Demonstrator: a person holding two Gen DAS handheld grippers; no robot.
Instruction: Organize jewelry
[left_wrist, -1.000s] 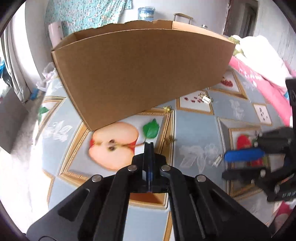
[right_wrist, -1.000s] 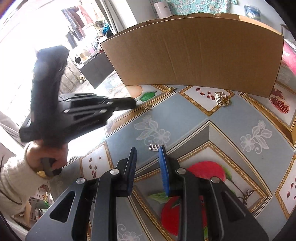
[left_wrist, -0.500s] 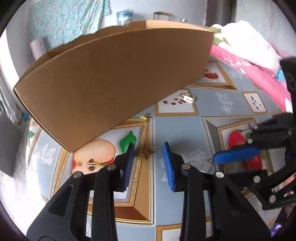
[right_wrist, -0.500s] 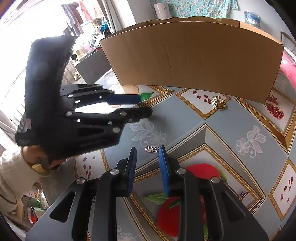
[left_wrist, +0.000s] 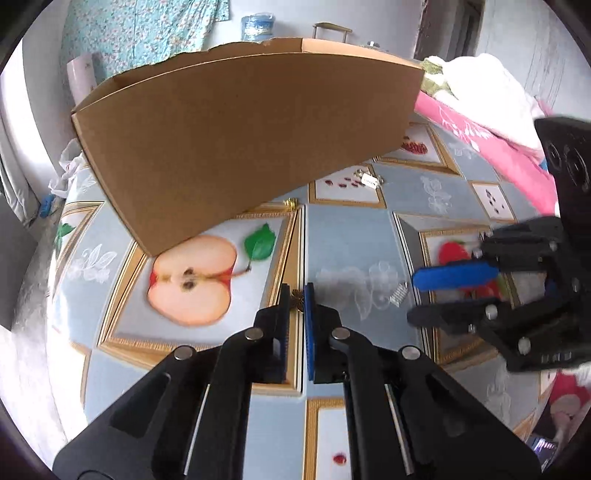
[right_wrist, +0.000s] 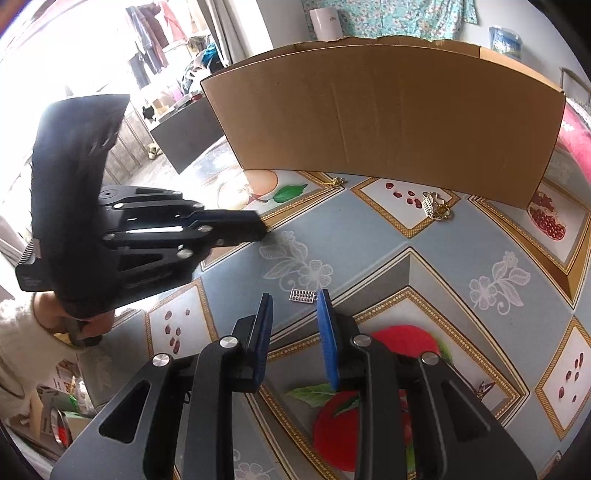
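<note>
Now, the state of play:
Left gripper (left_wrist: 295, 301): jaws have just been closing, clamped on the gold charm (left_wrist: 295, 298) in front of the cardboard box (left_wrist: 240, 140).
Right gripper (right_wrist: 293, 314): jaws apart, silver charm (right_wrist: 303, 296) just beyond them.
Risk: tiny charm may slip when lifted.
Change: left jaws stood wider half a second ago.

Daylight scene, bright overall; in the right wrist view the window area (right_wrist: 92, 55) at upper left is blown out to white glare, and the light falls from that side. Strong fisheye bending in both views: the cardboard box (left_wrist: 240, 147) bows into an arc and a dark vignette rings the frame corners. In the left wrist view the apple print (left_wrist: 192, 280) at lower left is soft, and the right gripper (left_wrist: 417, 295) at right edge is smeared; soft shadows lie on the patterned tablecloth (right_wrist: 424, 266) under the tools.
</note>
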